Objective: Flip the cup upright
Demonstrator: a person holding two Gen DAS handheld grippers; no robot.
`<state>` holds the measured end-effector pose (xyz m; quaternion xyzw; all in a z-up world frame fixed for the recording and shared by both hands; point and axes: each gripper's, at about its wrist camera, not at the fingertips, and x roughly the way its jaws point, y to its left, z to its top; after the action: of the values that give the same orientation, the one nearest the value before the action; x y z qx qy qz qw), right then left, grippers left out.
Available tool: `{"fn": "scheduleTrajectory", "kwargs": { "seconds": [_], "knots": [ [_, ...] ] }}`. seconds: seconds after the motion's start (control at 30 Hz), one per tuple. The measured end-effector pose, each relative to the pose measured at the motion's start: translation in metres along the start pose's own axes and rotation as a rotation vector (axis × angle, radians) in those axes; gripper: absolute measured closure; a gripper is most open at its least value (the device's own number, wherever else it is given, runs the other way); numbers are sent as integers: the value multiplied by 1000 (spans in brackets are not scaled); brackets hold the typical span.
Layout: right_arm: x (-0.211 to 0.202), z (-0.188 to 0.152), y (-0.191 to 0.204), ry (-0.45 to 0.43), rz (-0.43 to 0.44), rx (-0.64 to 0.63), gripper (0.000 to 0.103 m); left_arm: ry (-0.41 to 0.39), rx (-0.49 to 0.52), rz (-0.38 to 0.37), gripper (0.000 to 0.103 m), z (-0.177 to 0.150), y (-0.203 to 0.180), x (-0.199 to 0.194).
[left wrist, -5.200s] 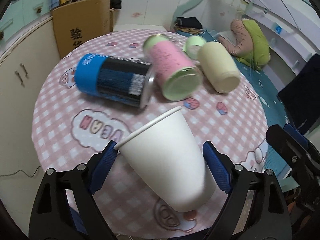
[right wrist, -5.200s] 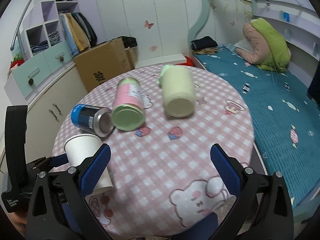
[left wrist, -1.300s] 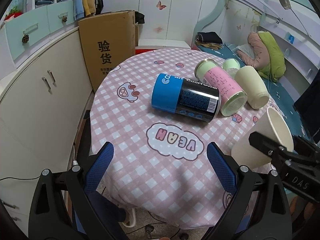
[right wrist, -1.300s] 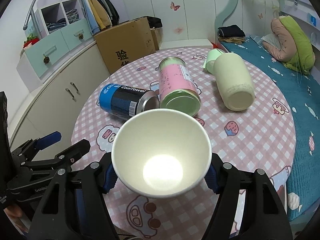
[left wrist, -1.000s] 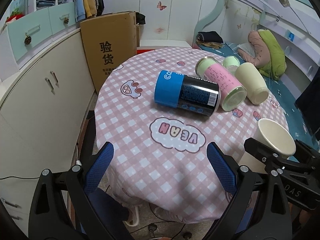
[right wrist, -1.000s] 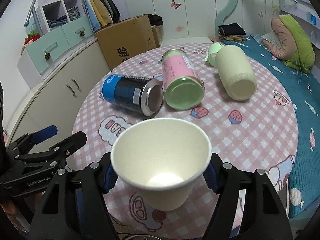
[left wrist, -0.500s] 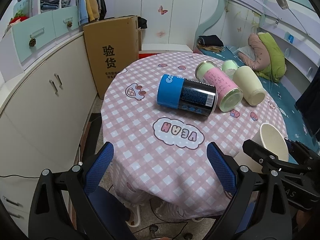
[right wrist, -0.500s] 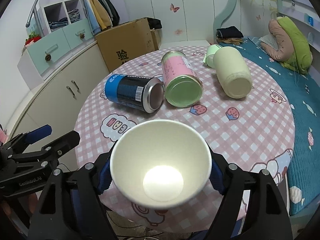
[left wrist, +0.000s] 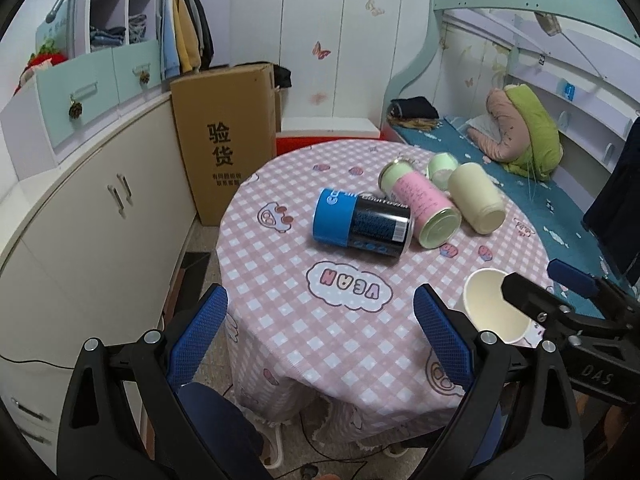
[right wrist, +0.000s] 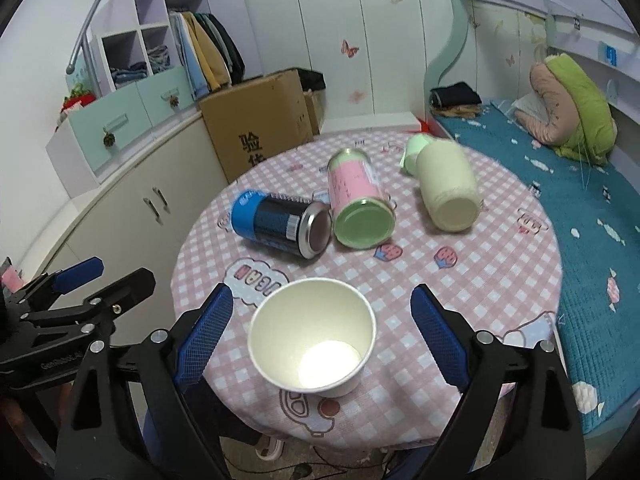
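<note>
Both grippers are black plastic frames with triangular cut-outs in their arms. The left gripper (left wrist: 320,336) has blue cross-hatched pads (left wrist: 198,338) on the inner faces of its fingers and silver screws at the joints. The right gripper (right wrist: 318,338) is built the same way, with the same blue textured pads (right wrist: 438,340) and round silver screws. Seen from the side, each frame bears small white lettering and a blue tip.

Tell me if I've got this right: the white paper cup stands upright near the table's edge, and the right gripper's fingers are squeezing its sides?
Not quite. The white paper cup does stand upright near the edge of the table, but the right gripper is open, its fingers apart from the cup's sides, as the right wrist view shows.
</note>
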<state>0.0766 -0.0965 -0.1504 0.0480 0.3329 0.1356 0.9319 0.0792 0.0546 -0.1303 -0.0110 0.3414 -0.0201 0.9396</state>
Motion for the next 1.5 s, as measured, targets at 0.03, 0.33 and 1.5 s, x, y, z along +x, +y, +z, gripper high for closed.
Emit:
{"fn": "scheduleTrajectory", "kwargs": {
  "seconds": [0.03,0.33,1.5],
  "knots": [
    [-6,1,0,-14,0,-2,16,-8,1,-1,8,1,-1,-3],
    [-64,4,6,-137,2,-20,16,-120,25,-18,8,4,-16,-47],
    [-167,-23,12,-411,-58,-73,8,-420,72,-9,5,-8,-53,-152]
  ]
}}
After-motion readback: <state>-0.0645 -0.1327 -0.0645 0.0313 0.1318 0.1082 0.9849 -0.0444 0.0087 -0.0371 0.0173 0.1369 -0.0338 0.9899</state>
